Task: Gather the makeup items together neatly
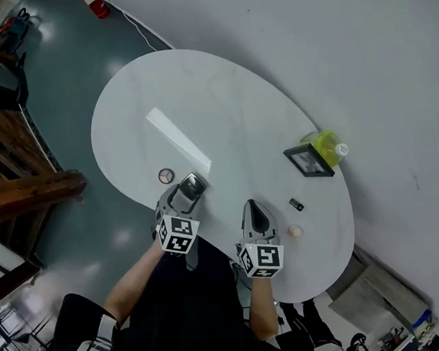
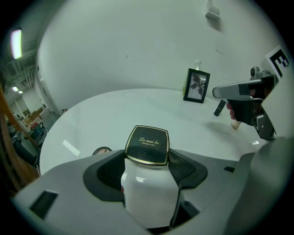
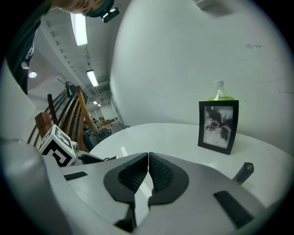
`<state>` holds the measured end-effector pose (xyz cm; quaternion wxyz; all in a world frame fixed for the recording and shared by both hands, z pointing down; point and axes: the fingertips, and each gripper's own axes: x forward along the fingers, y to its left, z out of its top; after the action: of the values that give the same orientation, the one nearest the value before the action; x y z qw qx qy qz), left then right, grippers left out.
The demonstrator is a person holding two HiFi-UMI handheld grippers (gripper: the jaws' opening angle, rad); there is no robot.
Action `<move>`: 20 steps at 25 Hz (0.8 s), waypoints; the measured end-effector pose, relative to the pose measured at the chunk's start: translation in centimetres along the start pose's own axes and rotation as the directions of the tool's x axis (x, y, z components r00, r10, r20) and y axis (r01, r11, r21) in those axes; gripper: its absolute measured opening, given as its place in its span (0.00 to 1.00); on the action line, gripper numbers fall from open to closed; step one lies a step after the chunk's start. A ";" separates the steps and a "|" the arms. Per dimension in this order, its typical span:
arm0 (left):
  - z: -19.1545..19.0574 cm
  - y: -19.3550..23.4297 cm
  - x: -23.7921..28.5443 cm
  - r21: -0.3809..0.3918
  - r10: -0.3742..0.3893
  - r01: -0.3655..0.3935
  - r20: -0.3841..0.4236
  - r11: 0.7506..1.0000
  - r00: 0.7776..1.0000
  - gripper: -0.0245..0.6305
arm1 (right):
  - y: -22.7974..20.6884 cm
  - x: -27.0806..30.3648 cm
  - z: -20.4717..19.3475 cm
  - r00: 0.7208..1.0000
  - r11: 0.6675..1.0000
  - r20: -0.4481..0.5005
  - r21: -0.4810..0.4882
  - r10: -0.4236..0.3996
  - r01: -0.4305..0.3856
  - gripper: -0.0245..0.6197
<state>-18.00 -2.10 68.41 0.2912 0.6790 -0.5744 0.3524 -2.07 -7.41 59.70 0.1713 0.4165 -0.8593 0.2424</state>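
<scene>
My left gripper (image 2: 148, 170) is shut on a white jar with a black, gold-rimmed square lid (image 2: 148, 144); in the head view the jar (image 1: 193, 182) sits between the jaws of the left gripper (image 1: 186, 196) near the table's front edge. My right gripper (image 1: 252, 207) hovers beside it, and in its own view the right gripper (image 3: 148, 159) has its pads pressed together with nothing between them. A small round compact (image 1: 165, 176) lies left of the jar. A short black tube (image 1: 296, 205) and a small cream-coloured item (image 1: 296, 231) lie to the right.
A black picture frame (image 1: 309, 160) stands at the far right of the white oval table (image 1: 210, 108), with a green bottle (image 1: 327, 146) behind it. The table's near edge runs just under both grippers. A wooden railing (image 1: 18, 182) lies left, on the floor side.
</scene>
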 end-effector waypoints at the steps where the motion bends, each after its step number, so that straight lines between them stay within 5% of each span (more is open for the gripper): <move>1: -0.3 0.1 0.0 -0.006 0.006 -0.007 -0.004 1.000 1.000 0.51 | 0.1 0.2 -0.1 1.000 1.000 -0.005 -0.004 0.007 -0.007 0.08; 20: -3.8 1.3 1.1 -0.055 0.035 -0.038 -0.051 0.998 0.998 0.51 | 0.7 1.6 -2.0 0.997 0.998 -0.057 -0.023 0.055 -0.056 0.08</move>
<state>-19.72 0.10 71.51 0.3179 0.6511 -0.5889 0.3581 -3.44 -6.96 61.95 0.1940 0.3832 -0.8683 0.2480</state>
